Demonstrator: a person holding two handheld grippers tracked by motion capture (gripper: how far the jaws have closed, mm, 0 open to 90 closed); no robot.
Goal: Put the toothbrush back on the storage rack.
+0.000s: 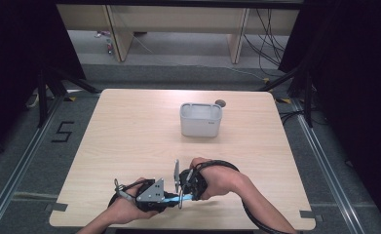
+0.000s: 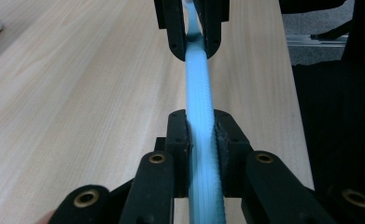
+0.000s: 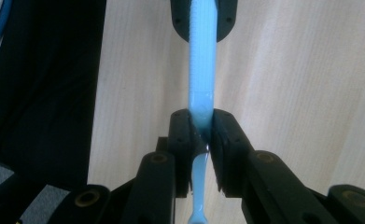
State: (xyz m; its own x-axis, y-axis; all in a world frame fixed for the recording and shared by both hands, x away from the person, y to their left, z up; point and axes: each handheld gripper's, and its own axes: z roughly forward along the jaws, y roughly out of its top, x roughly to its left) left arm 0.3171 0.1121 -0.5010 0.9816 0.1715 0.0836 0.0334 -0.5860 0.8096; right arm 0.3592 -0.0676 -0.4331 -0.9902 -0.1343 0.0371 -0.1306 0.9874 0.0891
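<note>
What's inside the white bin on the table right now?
From the high view, the white bin looks empty: pale inner walls and floor. Its near wall hides the front of the floor. A small dark object sits behind it.

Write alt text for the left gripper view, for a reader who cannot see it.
The left gripper has its black jaws shut on a light blue ribbed strip, held edge-on above a pale wooden table. Farther along, the right gripper clamps the same strip, which runs straight between the two.

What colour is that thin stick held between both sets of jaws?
Light blue. The stick shows best in the left gripper view, clamped at both ends.
</note>
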